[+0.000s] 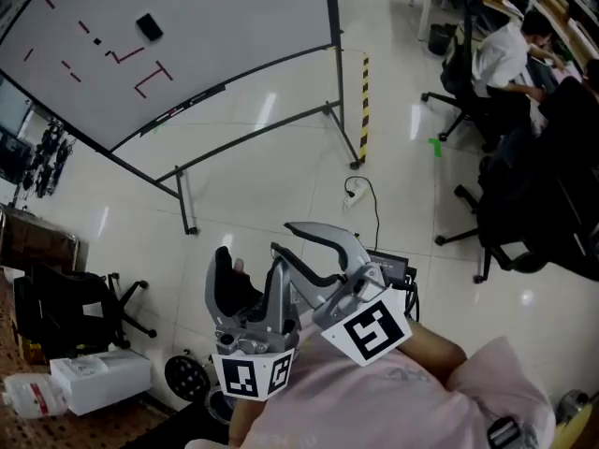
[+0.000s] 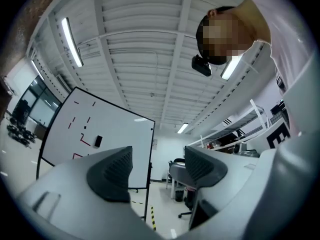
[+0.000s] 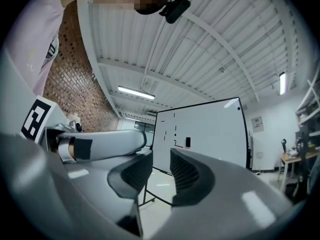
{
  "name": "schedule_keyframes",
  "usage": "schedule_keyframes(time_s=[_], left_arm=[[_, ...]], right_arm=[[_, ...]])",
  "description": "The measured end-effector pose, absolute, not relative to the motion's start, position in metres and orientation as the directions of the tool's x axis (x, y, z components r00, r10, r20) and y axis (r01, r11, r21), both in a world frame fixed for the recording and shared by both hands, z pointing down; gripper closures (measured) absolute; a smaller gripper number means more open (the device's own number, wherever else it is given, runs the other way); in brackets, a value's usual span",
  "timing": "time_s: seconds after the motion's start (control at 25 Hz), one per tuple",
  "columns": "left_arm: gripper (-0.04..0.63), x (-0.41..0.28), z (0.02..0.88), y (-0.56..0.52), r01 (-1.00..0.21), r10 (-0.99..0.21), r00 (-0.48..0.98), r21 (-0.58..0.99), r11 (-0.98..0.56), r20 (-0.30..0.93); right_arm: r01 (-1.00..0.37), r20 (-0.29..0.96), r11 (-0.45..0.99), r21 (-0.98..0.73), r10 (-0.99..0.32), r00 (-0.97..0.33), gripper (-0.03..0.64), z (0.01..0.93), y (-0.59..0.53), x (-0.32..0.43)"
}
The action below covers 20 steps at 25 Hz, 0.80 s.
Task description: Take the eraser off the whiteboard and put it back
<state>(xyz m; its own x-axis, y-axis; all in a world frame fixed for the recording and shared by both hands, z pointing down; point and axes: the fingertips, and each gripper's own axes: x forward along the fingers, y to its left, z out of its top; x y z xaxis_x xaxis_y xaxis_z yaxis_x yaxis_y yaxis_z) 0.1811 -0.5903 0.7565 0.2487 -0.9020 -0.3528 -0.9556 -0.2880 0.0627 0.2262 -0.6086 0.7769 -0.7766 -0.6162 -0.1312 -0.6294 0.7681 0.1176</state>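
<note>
Seated person at desk; power strip on floor.

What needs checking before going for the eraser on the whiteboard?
1. Eraser in place on the whiteboard: ok, it sits right of the red marks.
2. Left gripper free: ok, jaws wide apart, nothing between them.
3. Right gripper free: ok, jaws apart with a narrower gap, nothing between them.
4. Eraser within reach: not ok, both grippers are held close to the person's chest and the board stands across the floor.
5. Walkway: not ok, a power strip with its cord lies on the floor by the whiteboard's foot; probably best to step around it.
</note>
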Motion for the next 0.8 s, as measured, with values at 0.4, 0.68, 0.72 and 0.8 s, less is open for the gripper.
schedule_keyframes(time_s=[0.4, 0.68, 0.72, 0.8], left_arm=[[0.548, 0.193, 0.787, -0.585, -0.967, -0.947, 0.244, 0.027, -0.255, -0.209], [0.549, 0.203, 0.806, -0.583, -0.968, -0.957, 0.251, -0.021, -0.251, -0.146], [0.549, 0.204, 0.810, -0.584, -0.967, -0.958, 0.254, -0.029, -0.252, -0.132], [0.549, 0.209, 0.821, -0.585, -0.961, -0.956, 0.276, -0.045, -0.273, -0.102]], right_arm=[[-0.671, -0.174, 0.736, 0.092, -0.652, -0.738, 0.486, 0.772, -0.579, 0.236], [-0.673, -0.207, 0.737, 0.064, -0.650, -0.731, 0.469, 0.766, -0.572, 0.243], [-0.672, -0.223, 0.739, 0.052, -0.647, -0.729, 0.469, 0.761, -0.572, 0.243], [-0.662, -0.255, 0.749, 0.034, -0.634, -0.730, 0.469, 0.750, -0.570, 0.241]])
